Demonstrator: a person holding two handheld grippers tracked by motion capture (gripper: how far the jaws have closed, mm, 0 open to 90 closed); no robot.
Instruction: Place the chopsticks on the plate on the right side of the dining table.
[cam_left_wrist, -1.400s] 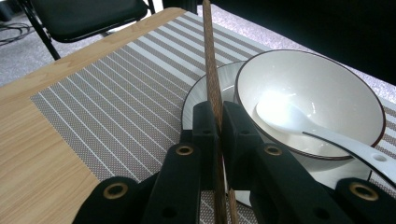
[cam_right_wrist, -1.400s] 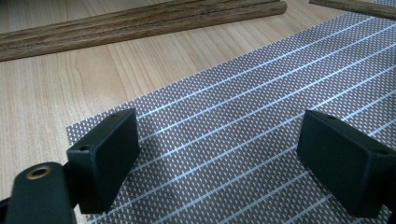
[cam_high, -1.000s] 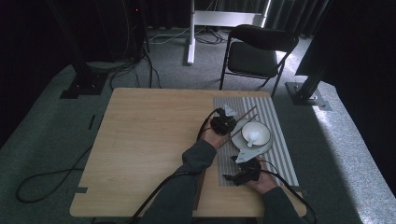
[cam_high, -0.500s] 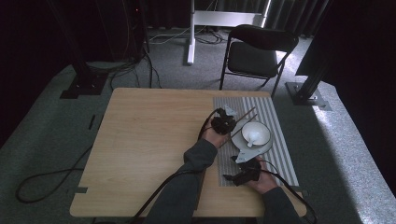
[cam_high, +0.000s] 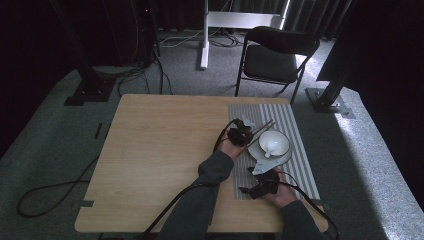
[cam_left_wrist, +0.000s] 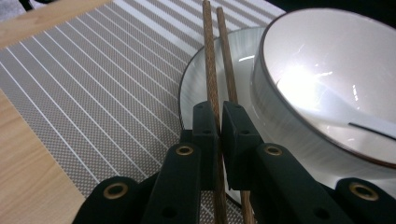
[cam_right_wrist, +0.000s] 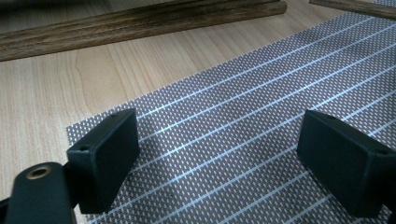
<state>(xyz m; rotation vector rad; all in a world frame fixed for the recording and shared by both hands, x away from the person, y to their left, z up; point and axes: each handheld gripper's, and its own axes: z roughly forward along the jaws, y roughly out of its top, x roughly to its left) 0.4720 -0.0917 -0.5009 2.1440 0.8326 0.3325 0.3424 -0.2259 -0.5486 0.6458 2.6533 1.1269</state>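
Left gripper (cam_left_wrist: 217, 123) clamps two brown wooden chopsticks (cam_left_wrist: 211, 60) resting across the white plate (cam_left_wrist: 196, 88); right gripper (cam_right_wrist: 217, 154) stands wide.

Pair of brown wooden chopsticks (cam_left_wrist: 212, 70), side by side, slanting over white plate's (cam_left_wrist: 196, 88) rim, beside bowl (cam_left_wrist: 327, 84).

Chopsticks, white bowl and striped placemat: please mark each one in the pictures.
chopsticks (cam_left_wrist: 211, 70), left gripper view, on the left stick's shaft.
white bowl (cam_left_wrist: 322, 60), left gripper view, on its inner wall.
striped placemat (cam_high: 300, 160), high view, on a bare part.
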